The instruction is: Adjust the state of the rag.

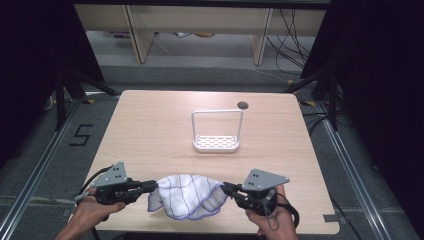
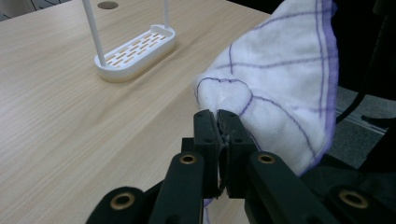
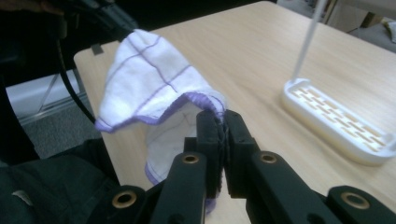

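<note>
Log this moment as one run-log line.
left gripper: shut on cloth | right gripper: shut on cloth | cloth: hanging between them over table | rack: untouched

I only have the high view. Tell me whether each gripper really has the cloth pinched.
Observer: Yes for the left gripper. In its own view the black jaws are pressed together on an edge of the white cloth with purple grid lines.
Operator: Now report the right one.
Observer: The right gripper is likewise clamped on the cloth's purple-stitched hem, fabric squeezed between its jaws.
Operator: Check the white plastic rack with the tall wire frame.
Observer: In the left gripper view, the white plastic rack has rows of short slots in its tray floor, and nothing lies in it.
</note>
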{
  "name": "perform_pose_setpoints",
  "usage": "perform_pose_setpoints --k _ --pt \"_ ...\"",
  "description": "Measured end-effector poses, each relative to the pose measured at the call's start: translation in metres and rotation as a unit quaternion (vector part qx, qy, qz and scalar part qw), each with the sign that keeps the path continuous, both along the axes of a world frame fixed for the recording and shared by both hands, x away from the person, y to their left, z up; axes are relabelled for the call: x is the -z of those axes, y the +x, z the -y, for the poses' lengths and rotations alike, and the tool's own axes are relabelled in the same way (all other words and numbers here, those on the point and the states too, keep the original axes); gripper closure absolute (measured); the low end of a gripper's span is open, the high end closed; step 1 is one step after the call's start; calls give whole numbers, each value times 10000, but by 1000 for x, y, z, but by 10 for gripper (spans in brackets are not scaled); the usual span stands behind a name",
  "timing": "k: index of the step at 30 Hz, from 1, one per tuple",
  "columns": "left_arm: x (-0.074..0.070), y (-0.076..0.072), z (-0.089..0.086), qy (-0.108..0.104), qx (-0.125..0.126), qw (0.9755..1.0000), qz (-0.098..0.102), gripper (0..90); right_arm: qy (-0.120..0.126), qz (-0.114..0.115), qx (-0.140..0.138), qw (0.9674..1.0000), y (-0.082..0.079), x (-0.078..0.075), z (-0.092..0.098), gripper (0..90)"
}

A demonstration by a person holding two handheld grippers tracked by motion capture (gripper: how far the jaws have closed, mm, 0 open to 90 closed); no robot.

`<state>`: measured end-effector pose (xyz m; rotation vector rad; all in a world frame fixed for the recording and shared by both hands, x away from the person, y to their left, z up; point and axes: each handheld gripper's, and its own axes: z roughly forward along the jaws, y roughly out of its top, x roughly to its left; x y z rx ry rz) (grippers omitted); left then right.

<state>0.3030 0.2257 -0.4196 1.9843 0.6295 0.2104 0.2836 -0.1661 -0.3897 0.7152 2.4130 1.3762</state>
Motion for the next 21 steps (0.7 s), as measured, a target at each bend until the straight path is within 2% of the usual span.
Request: perform_pose_setpoints --k 1,3,4,5,6,7,8,9,10,11,13,14,16,17,19,21 --pt "0 2 -2 -56 35 10000 -37 864 37 -70 68 9999 1 -4 4 872" --pt "2 6 -4 -134 11 9997 -191 864 35 -30 162 9999 5 -11 13 872" --pt "5 11 -4 -148 -35 9995 -273 864 39 -106 247 9996 7 -13 17 872" --pt "5 11 -4 -148 -35 9995 -273 864 7 -46 258 9997 13 -14 19 872" --pt "15 24 -3 -44 -172 9991 -386 864 -109 -59 387 9992 19 -14 20 872" --pt "23 34 -1 -10 -248 9988 -423 863 -297 27 449 9985 28 -11 20 872" --pt "32 43 0 6 -329 9982 -500 863 -385 -52 610 9974 38 -5 20 872" --pt "41 51 1 -20 -425 9973 -598 863 -496 -106 654 9966 50 2 19 872" --pt "41 51 1 -20 -425 9973 -598 863 -496 -106 654 9966 50 2 19 872" --pt "54 64 5 266 -563 9956 -702 862 -686 -441 756 9938 76 24 15 872" --pt "64 75 8 546 -592 9940 -742 861 -824 -624 834 9911 94 42 11 872" --pt "68 80 11 563 -621 9933 -790 859 -1031 -725 895 9880 103 51 8 871" --pt "75 87 15 803 -663 9914 -788 850 -1210 -803 1035 9840 118 66 -1 871" --pt "78 91 15 973 -585 9903 -800 843 -1242 -732 1057 9839 125 72 -4 871" --pt "83 95 17 1059 -593 9883 -919 768 -1432 -953 1109 9788 134 77 -10 867" --pt "82 94 17 1125 -639 9875 -899 683 -1559 -906 1112 9773 142 83 -13 854"
